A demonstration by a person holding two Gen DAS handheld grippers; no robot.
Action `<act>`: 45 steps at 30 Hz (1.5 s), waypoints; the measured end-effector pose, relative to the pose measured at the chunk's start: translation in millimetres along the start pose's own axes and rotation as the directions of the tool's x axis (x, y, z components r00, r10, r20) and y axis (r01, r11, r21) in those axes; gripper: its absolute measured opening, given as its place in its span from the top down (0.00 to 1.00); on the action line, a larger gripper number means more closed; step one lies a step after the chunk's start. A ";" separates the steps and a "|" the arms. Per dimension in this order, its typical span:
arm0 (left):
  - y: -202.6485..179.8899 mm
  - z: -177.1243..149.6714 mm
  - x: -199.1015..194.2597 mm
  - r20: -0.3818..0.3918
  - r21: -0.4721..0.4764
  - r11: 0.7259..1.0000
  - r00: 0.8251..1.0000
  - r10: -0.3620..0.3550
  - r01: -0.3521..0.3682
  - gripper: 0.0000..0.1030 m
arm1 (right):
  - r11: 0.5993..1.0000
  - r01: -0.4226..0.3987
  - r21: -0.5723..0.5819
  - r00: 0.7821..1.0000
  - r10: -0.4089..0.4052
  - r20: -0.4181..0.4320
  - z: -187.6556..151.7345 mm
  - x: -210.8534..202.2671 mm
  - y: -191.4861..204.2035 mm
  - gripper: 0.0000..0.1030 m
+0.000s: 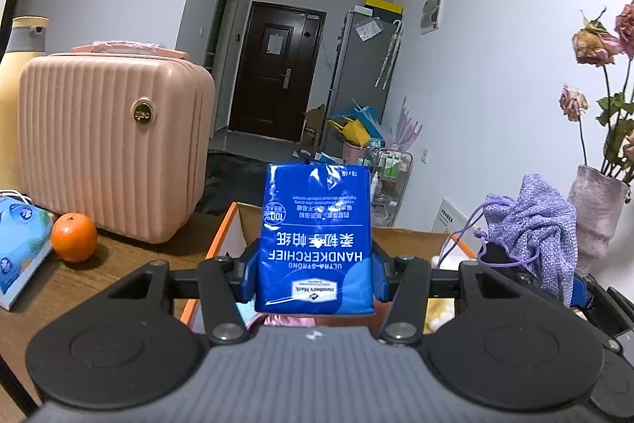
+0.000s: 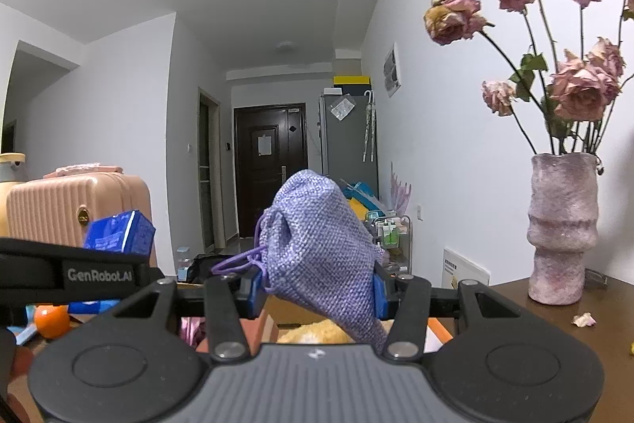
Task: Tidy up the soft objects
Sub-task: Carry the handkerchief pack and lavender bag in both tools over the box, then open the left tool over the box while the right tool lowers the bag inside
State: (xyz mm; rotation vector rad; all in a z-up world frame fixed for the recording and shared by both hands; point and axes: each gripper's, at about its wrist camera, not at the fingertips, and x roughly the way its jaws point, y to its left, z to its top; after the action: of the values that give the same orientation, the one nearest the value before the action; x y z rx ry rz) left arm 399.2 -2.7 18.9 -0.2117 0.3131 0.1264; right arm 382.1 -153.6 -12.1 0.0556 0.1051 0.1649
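A blue tissue pack is clamped in the left gripper and a purple pouch in the right gripper, above a brown table facing a dark door.

A blue tissue pack, seen upside down, reads "ULTRA-STRONG HANDKERCHIEF", "Member's Mark" and "100%", with Chinese characters. In the right wrist view, the black arm of the left tongs reads "GenRobot.AI".
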 end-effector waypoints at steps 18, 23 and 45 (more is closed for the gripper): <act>1.5 16.1 62.4 -0.036 -0.002 0.999 0.999 0.032 -0.032 0.49 | 0.998 -0.052 -0.046 0.998 0.050 -0.048 2.1 73.3 3.3 0.53; 2.6 20.0 75.3 -0.042 0.022 0.999 0.998 0.042 -0.042 0.49 | 0.996 -0.059 -0.070 0.996 0.054 -0.072 2.1 92.4 5.0 0.53; 8.1 18.3 72.9 -0.008 0.015 0.998 0.998 0.055 -0.055 0.00 | 0.992 -0.093 -0.080 0.988 0.082 -0.132 -9.9 105.7 -2.8 0.00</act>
State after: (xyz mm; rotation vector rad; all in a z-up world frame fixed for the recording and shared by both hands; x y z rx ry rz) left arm 472.0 15.8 11.2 -0.1887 0.3278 0.1774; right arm 485.1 -138.3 -32.6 -0.0368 0.2244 0.2608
